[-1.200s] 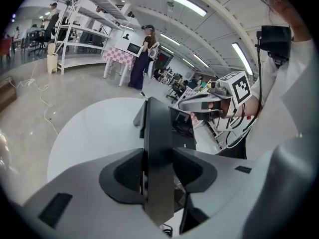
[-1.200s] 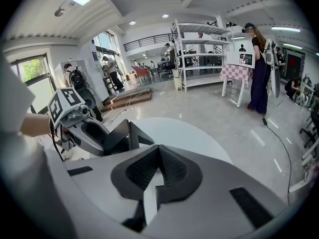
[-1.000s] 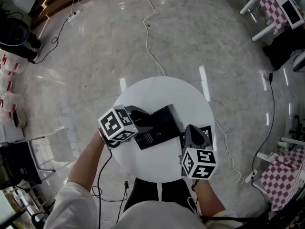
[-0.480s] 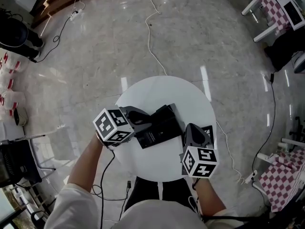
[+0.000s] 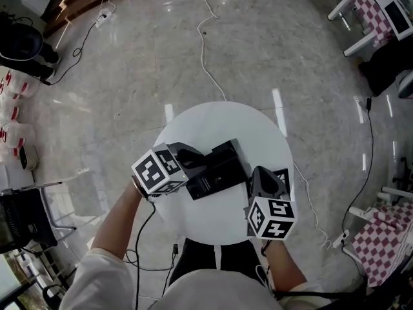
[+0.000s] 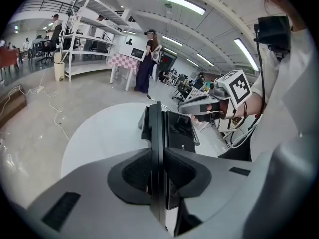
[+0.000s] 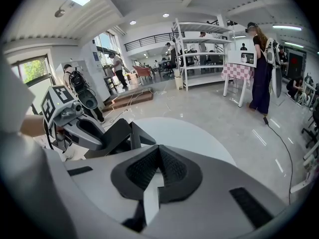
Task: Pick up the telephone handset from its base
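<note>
A black telephone base (image 5: 222,173) lies in the middle of a round white table (image 5: 219,118). Its handset (image 6: 155,118) stands edge-on between the pads of my left gripper (image 6: 157,156), whose jaws have just been closing and now press on it from both sides. In the head view the left gripper (image 5: 197,159) is at the phone's left end. My right gripper (image 5: 258,178) rests at the table's right edge beside the base, apart from it. In its own view the right gripper (image 7: 159,152) is shut with nothing between the pads.
A white cable (image 5: 203,50) snakes over the marble floor beyond the table. A chair (image 5: 26,218) stands at the left and checkered tables (image 5: 381,237) at the right. Shelves (image 6: 84,39) and a standing person (image 6: 147,59) are far off.
My left gripper shifted slightly left and back again, and its jaws closed in on the handset. The right gripper has not moved.
</note>
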{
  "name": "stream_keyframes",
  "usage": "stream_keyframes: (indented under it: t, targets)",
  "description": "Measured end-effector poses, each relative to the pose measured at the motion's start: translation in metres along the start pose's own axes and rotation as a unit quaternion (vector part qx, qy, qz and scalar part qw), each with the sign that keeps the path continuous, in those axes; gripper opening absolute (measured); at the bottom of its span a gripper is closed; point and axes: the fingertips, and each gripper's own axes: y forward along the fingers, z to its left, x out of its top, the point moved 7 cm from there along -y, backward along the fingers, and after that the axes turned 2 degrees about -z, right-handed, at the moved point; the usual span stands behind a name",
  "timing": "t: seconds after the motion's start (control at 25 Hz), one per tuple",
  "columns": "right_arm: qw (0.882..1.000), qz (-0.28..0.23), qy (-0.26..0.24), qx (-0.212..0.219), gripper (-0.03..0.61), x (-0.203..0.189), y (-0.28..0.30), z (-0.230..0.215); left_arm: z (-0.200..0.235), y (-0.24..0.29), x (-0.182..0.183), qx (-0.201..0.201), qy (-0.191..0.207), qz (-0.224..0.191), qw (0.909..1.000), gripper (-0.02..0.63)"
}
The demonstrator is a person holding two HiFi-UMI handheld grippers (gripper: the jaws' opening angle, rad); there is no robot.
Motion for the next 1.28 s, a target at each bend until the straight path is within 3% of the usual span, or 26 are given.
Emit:
stream_keyframes:
  t: [0.4, 0.8, 1.28]
  targets:
    - [1.0, 0.0, 0.001, 0.006, 0.021, -0.001, 0.001, 0.0, -0.006, 0.016, 0.001, 0.033, 0.013, 0.017, 0.9992, 0.101]
    - [1.0, -0.008, 0.001, 0.002, 0.021, 0.002, -0.006, -0.006, -0.007, 0.018, 0.001, 0.035, 0.009, 0.021, 0.9991, 0.089]
    - [1.0, -0.024, 0.001, 0.006, 0.021, 0.008, -0.014, -0.003, -0.015, 0.005, 0.0, 0.063, -0.004, -0.013, 0.9979, 0.087]
